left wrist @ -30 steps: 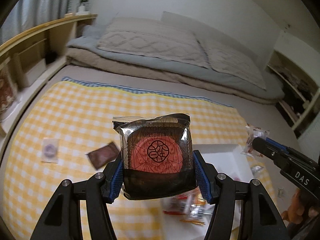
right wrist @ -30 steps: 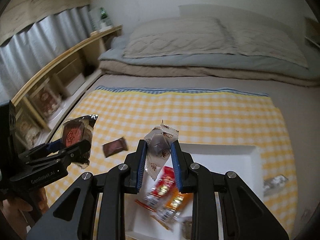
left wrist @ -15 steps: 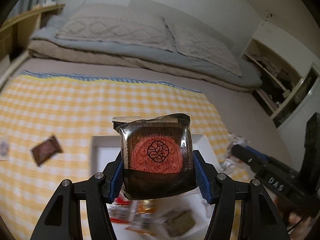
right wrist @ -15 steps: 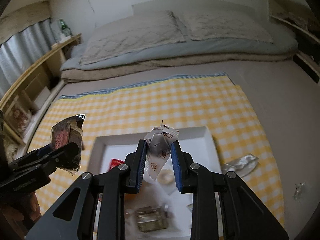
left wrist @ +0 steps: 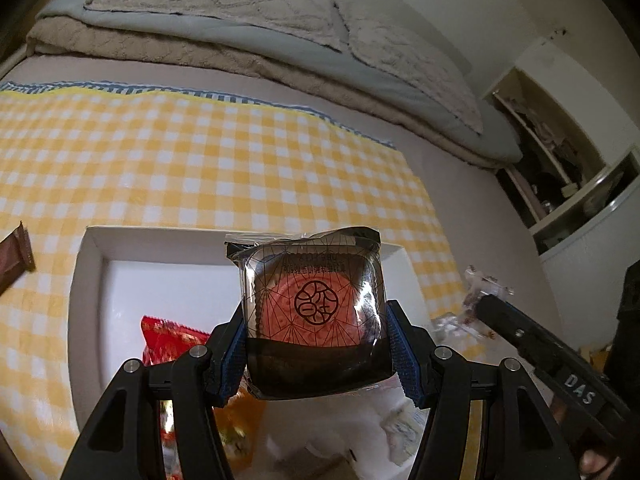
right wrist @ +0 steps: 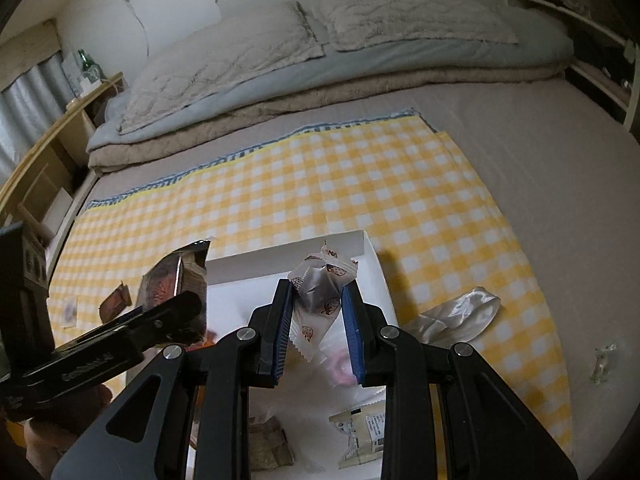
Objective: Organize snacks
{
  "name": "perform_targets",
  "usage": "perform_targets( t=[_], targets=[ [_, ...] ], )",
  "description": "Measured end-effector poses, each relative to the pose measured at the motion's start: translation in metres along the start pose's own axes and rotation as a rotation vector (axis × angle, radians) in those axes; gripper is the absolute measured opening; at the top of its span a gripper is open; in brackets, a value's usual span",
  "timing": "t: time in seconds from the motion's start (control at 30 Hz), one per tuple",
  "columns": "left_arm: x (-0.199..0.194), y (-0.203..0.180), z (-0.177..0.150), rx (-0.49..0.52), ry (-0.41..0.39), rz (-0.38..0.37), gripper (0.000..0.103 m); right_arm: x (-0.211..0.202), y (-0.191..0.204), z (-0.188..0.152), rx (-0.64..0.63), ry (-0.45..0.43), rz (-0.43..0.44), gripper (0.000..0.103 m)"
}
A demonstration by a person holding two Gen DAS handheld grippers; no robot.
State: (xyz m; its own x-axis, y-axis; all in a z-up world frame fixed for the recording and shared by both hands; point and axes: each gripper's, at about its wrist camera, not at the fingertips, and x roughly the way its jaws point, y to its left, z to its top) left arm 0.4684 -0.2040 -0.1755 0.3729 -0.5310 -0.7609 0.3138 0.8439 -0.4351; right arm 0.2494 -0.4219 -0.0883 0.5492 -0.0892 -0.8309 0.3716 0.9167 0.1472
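Your left gripper has its jaws clamped on a clear-and-black packet with a pink round cake inside; both blue pads press its sides. The packet sits at centre frame in the left wrist view, hanging over the white tray. In the right wrist view the same packet shows at left of frame, over the tray's left end.

Your right gripper has its jaws closed tight on a small white wrapped candy with brown prints, centre frame, over the far part of the tray. In the left wrist view that gripper comes in from the right edge with the candy at its tip.

The tray lies on a yellow-and-white checked cloth spread on the bed. Inside the tray: a red packet lower left in the left wrist view, an orange one below it, blurred. In the right wrist view, a pale packet with a barcode lower right and a brownish one at bottom centre.

Outside the tray: a brown wrapper at the left edge of the left wrist view, a crumpled clear wrapper right of the tray in the right wrist view, and a small pale square item on the cloth at far left. Pillows and folded bedding fill the upper frame.
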Motion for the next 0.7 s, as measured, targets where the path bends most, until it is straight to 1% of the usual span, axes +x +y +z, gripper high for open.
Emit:
perform_targets(
  t=[0.2, 0.37, 0.4, 0.43, 0.53, 0.7],
  targets=[
    [0.043, 0.011, 0.006, 0.017, 0.007, 0.019, 0.061, 0.018, 0.0, 0.003, -0.006, 0.023, 0.006, 0.025],
    [0.067, 0.003, -0.002, 0.081, 0.024, 0.046, 0.061, 0.035, 0.005, 0.006, -0.03, 0.047, 0.007, 0.025],
    [0.071, 0.003, -0.002, 0.085, 0.029, 0.051, 0.061, 0.038, 0.005, 0.007, -0.031, 0.051, 0.008, 0.025],
    [0.074, 0.003, -0.003, 0.067, 0.021, 0.064, 0.061, 0.041, 0.005, 0.008, -0.031, 0.054, 0.005, 0.025],
    [0.084, 0.006, -0.01, 0.075, 0.052, 0.092, 0.061, 0.049, 0.006, 0.012, -0.024, 0.062, 0.006, 0.025],
    [0.093, 0.009, -0.022, 0.086, 0.125, 0.117, 0.061, 0.061, 0.01, 0.014, -0.022, 0.078, 0.005, 0.025]
  ],
)
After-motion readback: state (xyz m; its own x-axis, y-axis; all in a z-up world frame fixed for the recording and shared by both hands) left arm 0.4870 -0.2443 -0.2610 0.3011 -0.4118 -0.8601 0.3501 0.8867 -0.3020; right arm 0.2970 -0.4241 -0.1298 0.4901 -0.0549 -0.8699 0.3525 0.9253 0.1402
